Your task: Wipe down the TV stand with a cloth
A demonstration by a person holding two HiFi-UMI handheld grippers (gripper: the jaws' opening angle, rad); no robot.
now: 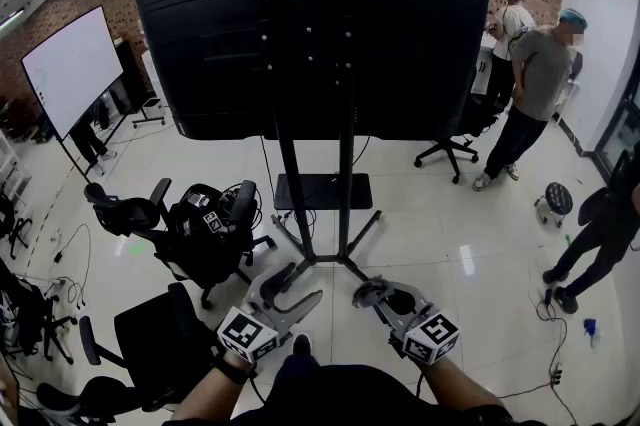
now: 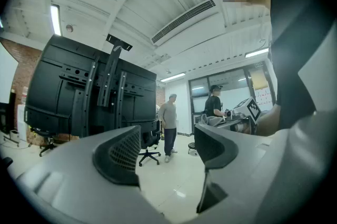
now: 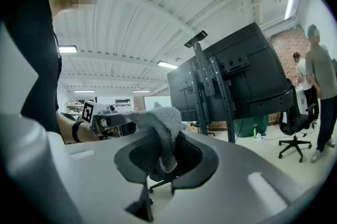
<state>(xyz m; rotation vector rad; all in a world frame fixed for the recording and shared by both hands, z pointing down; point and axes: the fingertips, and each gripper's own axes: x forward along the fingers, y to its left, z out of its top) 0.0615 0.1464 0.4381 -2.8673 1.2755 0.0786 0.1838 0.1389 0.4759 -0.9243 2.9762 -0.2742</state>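
Observation:
The black TV stand (image 1: 345,176) rises in front of me on two poles and carries a big black screen (image 1: 320,34), seen from the back. Its splayed feet (image 1: 330,261) rest on the white floor just ahead of both grippers. My right gripper (image 1: 376,295) is shut on a grey fluffy cloth (image 3: 160,125), which bunches up out of the jaws. That gripper (image 3: 166,159) points up towards the stand (image 3: 210,94). The left gripper (image 1: 285,289) is held beside it, and its jaws (image 2: 167,140) stand open with nothing between them. The stand (image 2: 108,89) is at the left of that view.
Black office chairs (image 1: 205,232) crowd the floor to my left, with another (image 1: 150,339) close by my left arm. A whiteboard (image 1: 72,64) stands at the far left. People (image 1: 535,94) stand at the right near a chair (image 1: 455,142) and a stool (image 1: 553,200). Cables (image 1: 555,314) trail on the floor at the right.

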